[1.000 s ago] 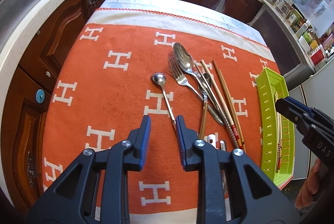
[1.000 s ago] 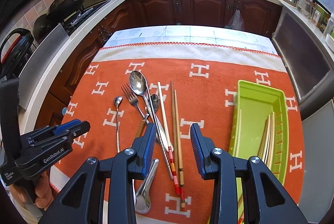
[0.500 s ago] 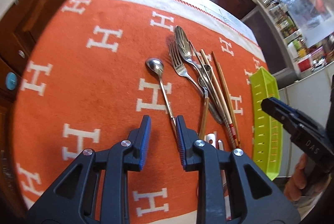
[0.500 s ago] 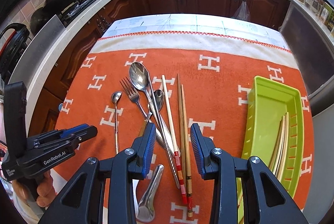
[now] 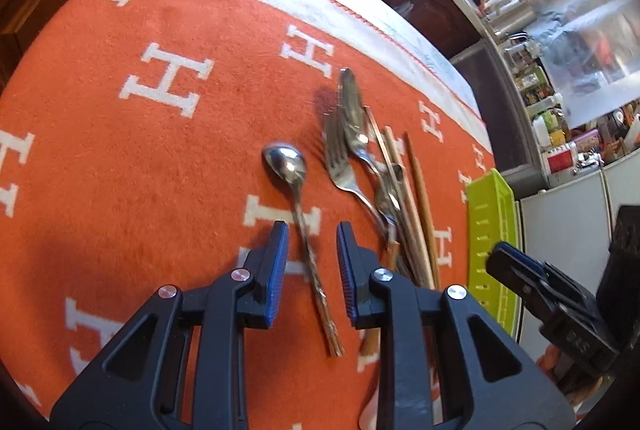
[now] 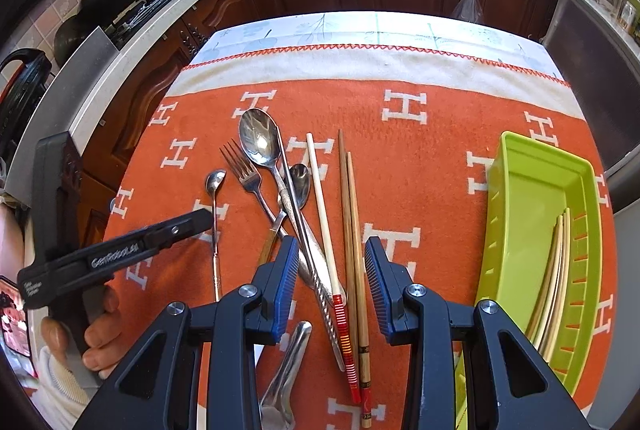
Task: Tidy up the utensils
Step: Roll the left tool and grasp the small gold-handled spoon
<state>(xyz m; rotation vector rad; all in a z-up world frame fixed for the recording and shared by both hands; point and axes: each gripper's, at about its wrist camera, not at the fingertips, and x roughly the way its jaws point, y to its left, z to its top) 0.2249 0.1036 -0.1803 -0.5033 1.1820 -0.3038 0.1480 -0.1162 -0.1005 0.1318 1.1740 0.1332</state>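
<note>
- Now, over the orange cloth (image 6: 420, 165) on the surface, my left gripper (image 5: 310, 262) has jaws spread either side of the small spoon (image 5: 298, 197), whose handle runs down the frame's centre between the pads, untouched.
- To do this well, I judge I should settle lower, keep the handle centred, then close squarely on its twisted shaft.
- My right gripper (image 6: 332, 282), jaws likewise spread and pinching nothing, frames the chopsticks (image 6: 352, 230) at lower centre.
- Fork (image 6: 244, 169) and large spoon (image 6: 260, 141) lie upper left of them; the green tray (image 6: 500, 213) sits well apart at right.
</note>
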